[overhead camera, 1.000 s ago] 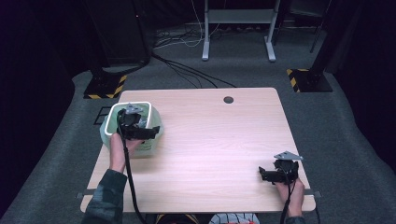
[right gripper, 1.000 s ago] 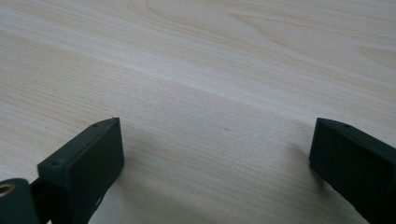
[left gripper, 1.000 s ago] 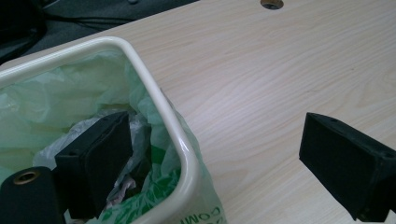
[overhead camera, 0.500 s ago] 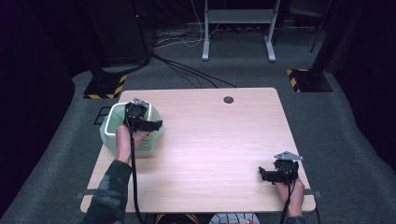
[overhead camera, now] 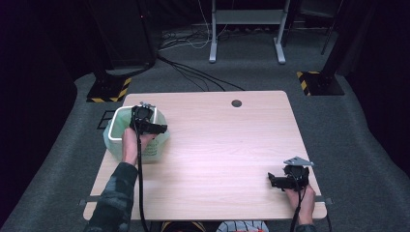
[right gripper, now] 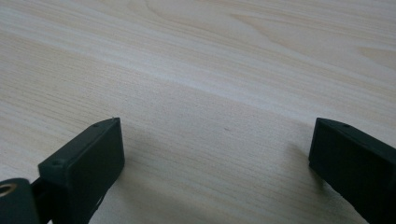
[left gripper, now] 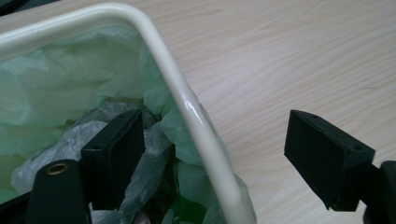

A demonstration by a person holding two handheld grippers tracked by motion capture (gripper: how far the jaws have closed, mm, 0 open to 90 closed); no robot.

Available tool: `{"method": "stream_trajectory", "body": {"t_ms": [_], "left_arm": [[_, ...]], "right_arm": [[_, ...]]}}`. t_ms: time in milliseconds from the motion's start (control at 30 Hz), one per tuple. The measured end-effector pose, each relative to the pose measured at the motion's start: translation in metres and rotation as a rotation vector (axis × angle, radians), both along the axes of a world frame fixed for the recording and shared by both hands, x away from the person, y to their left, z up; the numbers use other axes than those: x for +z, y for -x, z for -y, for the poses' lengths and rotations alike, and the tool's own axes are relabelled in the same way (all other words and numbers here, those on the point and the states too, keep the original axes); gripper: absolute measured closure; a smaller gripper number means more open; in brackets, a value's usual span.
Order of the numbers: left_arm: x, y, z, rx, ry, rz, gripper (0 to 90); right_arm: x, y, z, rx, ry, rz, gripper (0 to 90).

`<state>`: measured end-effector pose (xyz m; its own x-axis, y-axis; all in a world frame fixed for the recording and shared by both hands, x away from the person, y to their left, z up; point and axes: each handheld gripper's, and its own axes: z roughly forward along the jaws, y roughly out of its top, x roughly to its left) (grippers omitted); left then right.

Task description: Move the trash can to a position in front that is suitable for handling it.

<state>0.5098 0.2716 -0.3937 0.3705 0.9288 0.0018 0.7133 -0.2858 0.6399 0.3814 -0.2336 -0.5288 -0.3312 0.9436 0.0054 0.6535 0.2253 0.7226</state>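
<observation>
At the table's left, the bin (overhead camera: 116, 126), apparently upright, has its rim between the closing, wide left tool (left gripper: 212, 154).

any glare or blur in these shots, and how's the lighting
High view: table well lit, surroundings dark. Left gripper view: a glare streak on the bin rim, the near jaws soft. Right gripper view: even light, faint shadows under the jaws on the wood.

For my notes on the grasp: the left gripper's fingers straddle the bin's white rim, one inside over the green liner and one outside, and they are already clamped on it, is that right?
Not quite. The left gripper does straddle the bin's white rim, one finger over the green liner, one outside. But the fingers stand apart from the rim; they have been closing, not clamped. The left gripper view shows it.
</observation>
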Motion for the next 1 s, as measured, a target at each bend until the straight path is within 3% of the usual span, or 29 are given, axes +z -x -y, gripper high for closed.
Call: {"method": "stream_trajectory", "body": {"t_ms": [367, 733, 1000], "left_arm": [[-0.0049, -0.0051, 0.0063, 0.035, -0.033, -0.021, 45.4], [-0.0068, -0.0057, 0.0058, 0.077, -0.017, -0.022, 69.9], [-0.0068, -0.0059, 0.0097, 0.091, 0.003, -0.033, 75.1]], "right_arm": [[0.0000, 0.0000, 0.0000, 0.000, 0.000, 0.000, 2.6], [0.0000, 0.0000, -0.0002, -0.002, 0.002, 0.001, 2.7], [0.0000, 0.0001, -0.0003, -0.010, 0.005, 0.003, 3.0]]}}
